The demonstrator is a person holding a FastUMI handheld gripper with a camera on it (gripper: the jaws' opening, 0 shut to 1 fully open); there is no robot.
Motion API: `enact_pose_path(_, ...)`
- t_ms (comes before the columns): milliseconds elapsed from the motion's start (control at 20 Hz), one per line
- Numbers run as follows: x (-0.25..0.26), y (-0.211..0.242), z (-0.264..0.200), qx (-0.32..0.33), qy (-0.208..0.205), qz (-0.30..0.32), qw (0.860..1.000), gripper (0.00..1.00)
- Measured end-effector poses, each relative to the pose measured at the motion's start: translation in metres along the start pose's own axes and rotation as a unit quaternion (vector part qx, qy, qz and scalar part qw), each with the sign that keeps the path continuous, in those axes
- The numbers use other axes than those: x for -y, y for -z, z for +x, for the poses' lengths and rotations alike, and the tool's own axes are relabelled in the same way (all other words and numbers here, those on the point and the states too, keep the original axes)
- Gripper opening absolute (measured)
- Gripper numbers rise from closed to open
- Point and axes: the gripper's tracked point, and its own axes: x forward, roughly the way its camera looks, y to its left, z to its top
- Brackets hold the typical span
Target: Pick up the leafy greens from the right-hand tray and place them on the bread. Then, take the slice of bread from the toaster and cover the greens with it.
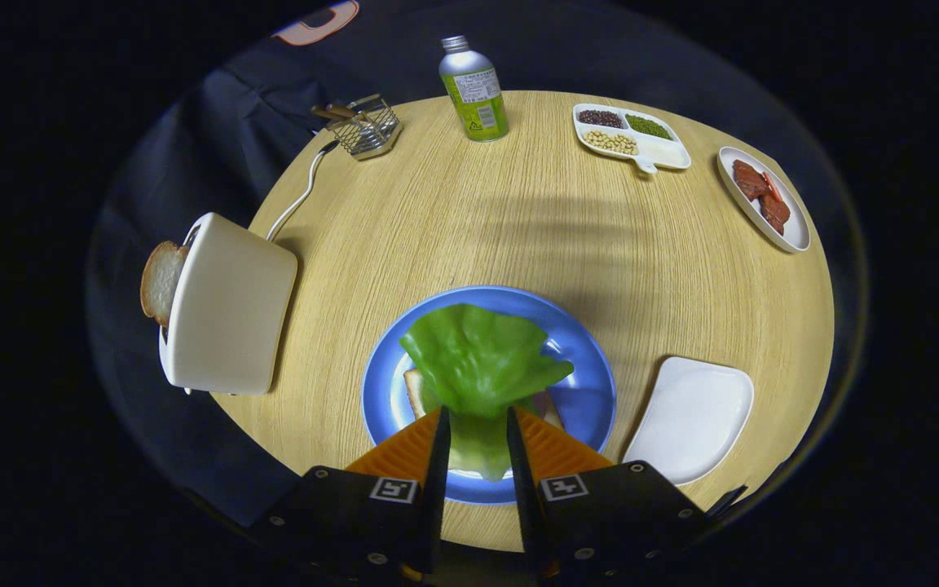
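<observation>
Leafy greens (pixel 478 359) clamped between both fingers of the gripper (pixel 475 424), above bread (pixel 416 391) on blue plate (pixel 584 391). White tray (pixel 694 416) right, empty. Bread slice (pixel 161 281) in toaster (pixel 229 306). Beans in divided dish (pixel 665 151); red slices in oval dish (pixel 791 232).

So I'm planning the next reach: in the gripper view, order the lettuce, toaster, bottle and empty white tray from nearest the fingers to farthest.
1. Lettuce: between the fingers, over the blue plate.
2. White tray: just off the fingers' right side.
3. Toaster: off to the left, bread slice in it.
4. Bottle: at the table's far edge.
</observation>
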Motion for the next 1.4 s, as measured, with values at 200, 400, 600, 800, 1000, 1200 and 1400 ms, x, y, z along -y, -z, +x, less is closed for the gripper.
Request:
enact_pose_path(200, -0.006, 0.000, -0.011, -0.004, 0.004, -0.010, 1.000, 0.55)
enact_pose_path(400, -0.036, -0.012, -0.041, 0.006, -0.022, -0.002, 1.000, 0.70)
enact_pose_path(600, -0.075, -0.038, -0.076, 0.035, -0.038, -0.010, 0.999, 0.72)
enact_pose_path(800, -0.119, -0.062, -0.102, 0.057, -0.050, -0.008, 0.997, 0.81)
enact_pose_path(1000, -0.164, -0.077, -0.113, 0.064, -0.060, -0.010, 0.996, 0.93)
enact_pose_path(1200, -0.208, -0.088, -0.114, 0.059, -0.060, -0.028, 0.996, 0.95)
enact_pose_path(1400, -0.252, -0.103, -0.117, 0.058, -0.063, -0.048, 0.995, 0.95)
